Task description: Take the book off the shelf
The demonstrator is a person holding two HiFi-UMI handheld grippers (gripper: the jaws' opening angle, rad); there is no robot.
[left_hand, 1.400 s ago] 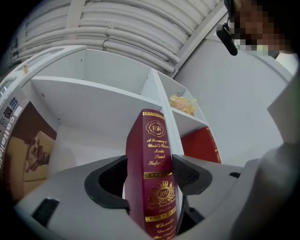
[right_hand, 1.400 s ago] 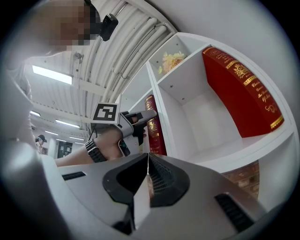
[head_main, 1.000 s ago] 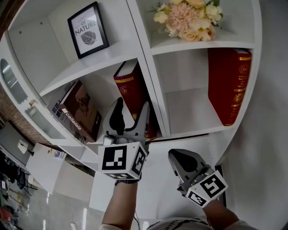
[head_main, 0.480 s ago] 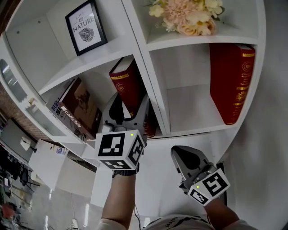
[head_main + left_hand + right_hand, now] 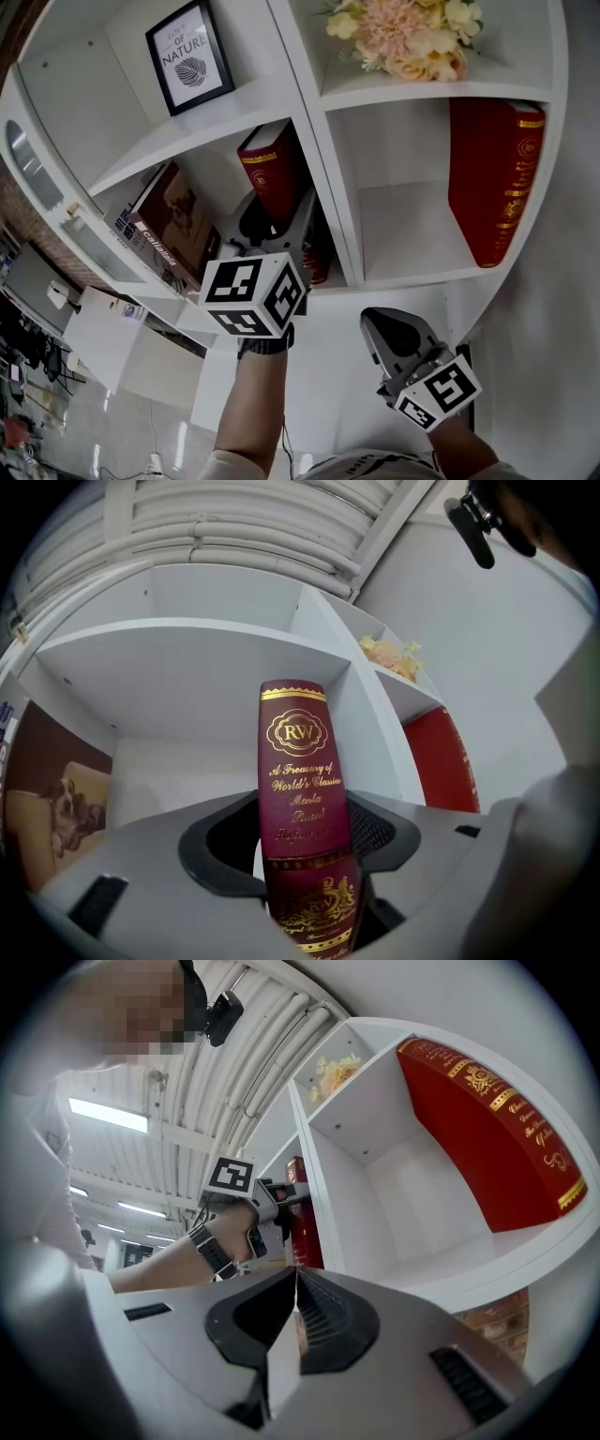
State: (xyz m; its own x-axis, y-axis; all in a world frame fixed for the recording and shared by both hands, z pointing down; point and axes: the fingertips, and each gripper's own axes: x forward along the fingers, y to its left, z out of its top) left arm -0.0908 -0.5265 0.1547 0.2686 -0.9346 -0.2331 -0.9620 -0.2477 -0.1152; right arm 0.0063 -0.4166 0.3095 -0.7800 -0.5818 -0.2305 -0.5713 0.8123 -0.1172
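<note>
A dark red book (image 5: 270, 173) with gold print stands tilted in the shelf's middle-left compartment, leaning toward the white divider (image 5: 330, 202). My left gripper (image 5: 278, 208) reaches into that compartment with the book's lower spine (image 5: 300, 780) between its jaws. The jaws of the left gripper (image 5: 305, 841) are closing on the spine; a dark gap still shows at the left side of it. My right gripper (image 5: 389, 328) hangs lower, in front of the shelf's white base, shut with nothing in it. In the right gripper view its tips (image 5: 296, 1274) meet.
A larger bright red book (image 5: 495, 178) stands in the right compartment. A brown book with a dog on its cover (image 5: 173, 225) leans at the left of the dark red book's compartment. Above are a framed print (image 5: 190, 56) and pale flowers (image 5: 408, 33).
My left gripper has pushed further into the compartment, so its jaws now reach higher along the dark red book. The right gripper has stayed where it was.
</note>
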